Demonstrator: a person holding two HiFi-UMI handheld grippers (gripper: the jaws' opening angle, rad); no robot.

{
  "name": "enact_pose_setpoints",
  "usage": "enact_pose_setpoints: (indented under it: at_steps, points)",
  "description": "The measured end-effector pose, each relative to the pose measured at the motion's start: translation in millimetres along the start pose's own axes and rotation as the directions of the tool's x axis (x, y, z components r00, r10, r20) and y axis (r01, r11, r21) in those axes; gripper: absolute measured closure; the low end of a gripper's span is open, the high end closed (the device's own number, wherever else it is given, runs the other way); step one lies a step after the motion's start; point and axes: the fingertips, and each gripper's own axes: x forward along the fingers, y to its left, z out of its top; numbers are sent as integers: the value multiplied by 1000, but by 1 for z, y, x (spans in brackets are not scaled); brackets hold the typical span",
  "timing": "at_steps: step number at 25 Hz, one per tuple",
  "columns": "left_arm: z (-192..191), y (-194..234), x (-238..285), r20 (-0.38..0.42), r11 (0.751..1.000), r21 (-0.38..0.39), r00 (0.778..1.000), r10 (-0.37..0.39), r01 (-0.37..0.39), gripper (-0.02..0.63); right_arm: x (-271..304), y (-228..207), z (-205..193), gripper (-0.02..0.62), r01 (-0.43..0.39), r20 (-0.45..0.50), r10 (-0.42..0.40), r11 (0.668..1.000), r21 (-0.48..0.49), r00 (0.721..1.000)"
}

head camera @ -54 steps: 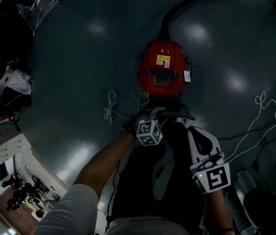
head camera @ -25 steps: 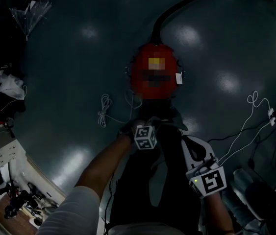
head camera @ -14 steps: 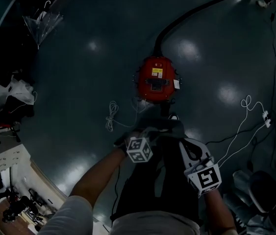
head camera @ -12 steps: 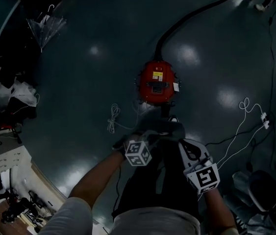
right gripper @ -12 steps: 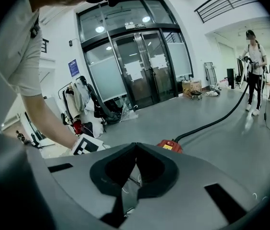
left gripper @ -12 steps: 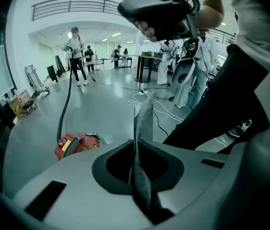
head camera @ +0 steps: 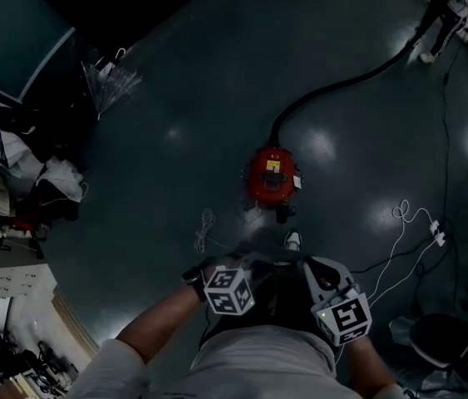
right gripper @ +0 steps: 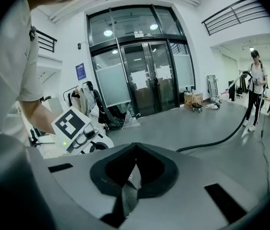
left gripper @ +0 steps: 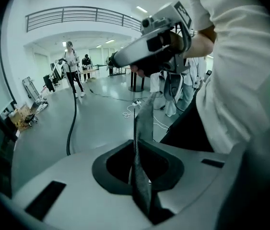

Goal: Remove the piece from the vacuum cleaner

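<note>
Head view, looking steeply down: the red vacuum [head camera: 271, 181] stands on the dark floor [head camera: 159, 165]. Its black hose [head camera: 333, 86] runs off toward the upper right, where a person [head camera: 437, 7] stands at its far end. Well apart from the vacuum, close to the wearer's body, the left gripper [left gripper: 135, 146] and right gripper [right gripper: 135, 146] are held near each other. The piece [left gripper: 144, 116], a thin dark-grey strip that looks limp like fabric, spans the gap between them. Left gripper view: the jaws are nearly together and pinch the strip's lower end, from which it rises to the right gripper, seen above. Right gripper view: the jaws are likewise closed to a narrow slit with the grey strip caught between the pads (only a short length of it shows here), and the left gripper appears at lower left. The piece touches neither vacuum nor floor. A coiled white cable [head camera: 206, 231] lies on the floor near the vacuum, to its lower left. A shoe [head camera: 293, 240] shows just below the vacuum, between it and the grippers.
</note>
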Motion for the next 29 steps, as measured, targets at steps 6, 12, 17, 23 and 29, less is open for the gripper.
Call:
enact_pose_setpoints:
  at_steps: [6, 12, 17, 23, 29]
  points:
    - [39, -31, -50, 31, 1000, 4, 999, -23, 23, 577, -33, 22, 34, 578, 29, 39, -26, 997, -76, 999]
    - [46, -39, -62, 19, 999, 51, 1000, -16, 15, 577, -41, 37, 48, 578, 31, 60, -25, 994, -103, 998]
    - [45, -47, -66, 15, 998, 60, 1000, -26, 25, 577, -48, 40, 45, 578, 44, 61, -37, 993, -114, 997]
    - [46, -46, -67, 15, 997, 75, 1000, -26, 25, 577, -47, 47, 53, 578, 37, 74, -29, 993, -111, 997]
    - [45, -52, -66, 19, 996, 76, 999, -37, 35, 577, -49, 50, 49, 578, 36, 73, -28, 994, -104, 997]
